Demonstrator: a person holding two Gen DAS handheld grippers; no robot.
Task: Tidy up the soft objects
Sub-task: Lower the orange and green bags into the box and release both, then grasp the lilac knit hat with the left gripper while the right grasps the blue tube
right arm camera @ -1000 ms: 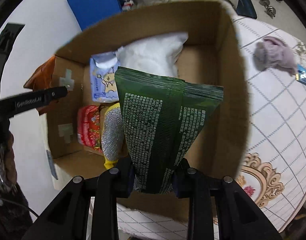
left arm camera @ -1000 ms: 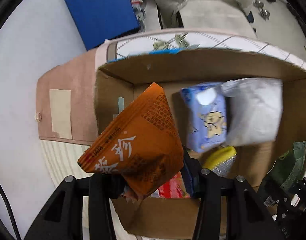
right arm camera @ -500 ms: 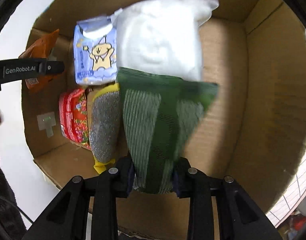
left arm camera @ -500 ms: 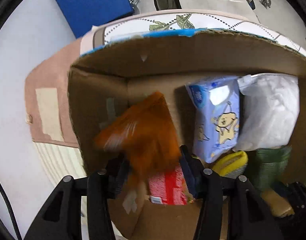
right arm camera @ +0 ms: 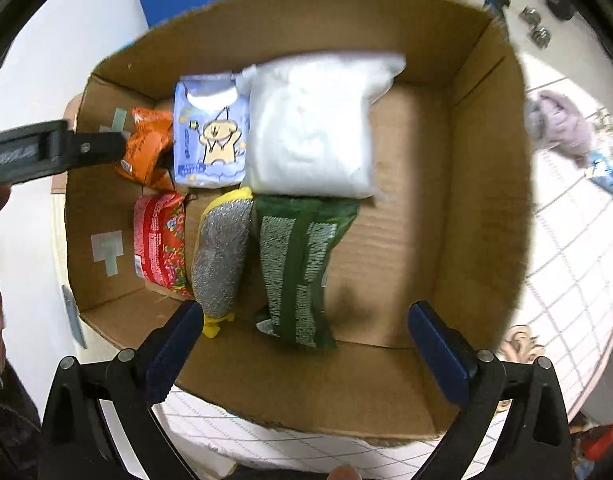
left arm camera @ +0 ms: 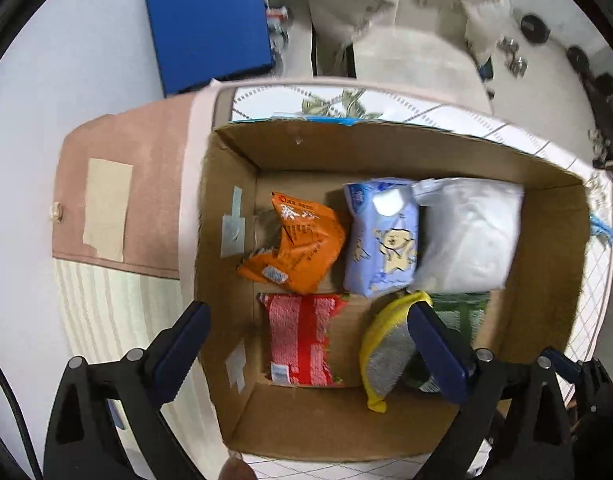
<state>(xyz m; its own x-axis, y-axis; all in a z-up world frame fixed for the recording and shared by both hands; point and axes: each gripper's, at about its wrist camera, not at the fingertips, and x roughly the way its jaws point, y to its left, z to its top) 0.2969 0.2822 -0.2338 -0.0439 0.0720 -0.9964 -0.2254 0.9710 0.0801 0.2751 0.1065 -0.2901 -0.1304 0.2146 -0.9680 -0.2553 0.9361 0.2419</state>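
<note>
Cardboard box (right arm camera: 486,184), standing on the tiled-pattern worktop (right arm camera: 578,280); contents, six soft packs:
- Orange packet (left arm camera: 302,240), lying crumpled in the far-left corner of the box. Chinese characters are showing on it in white; I cannot make them out.
- Blue tissue pack (right arm camera: 210,136) with a cartoon figure, lying against the far wall between the orange packet and the white bag; small print unreadable.
- White bag (right arm camera: 314,128), lying along the far wall.
- Red patterned pack (right arm camera: 158,240), lying along the left wall.
- Yellow-and-silver pad (right arm camera: 222,256), lying just beside the red pack.
- Green packet (right arm camera: 298,264), lying mid-floor, touching the white bag; dense white print, too small to read.

Left claw (left arm camera: 306,344): hanging released over the box, holding nothing. Right claw (right arm camera: 302,340): likewise spread wide and empty.

Progress: most of the sorting is looking done. Outstanding: a purple cloth (right arm camera: 558,128) is lying on the worktop beyond the box's right wall, near a small blue-wrapped item (right arm camera: 608,178).
</note>
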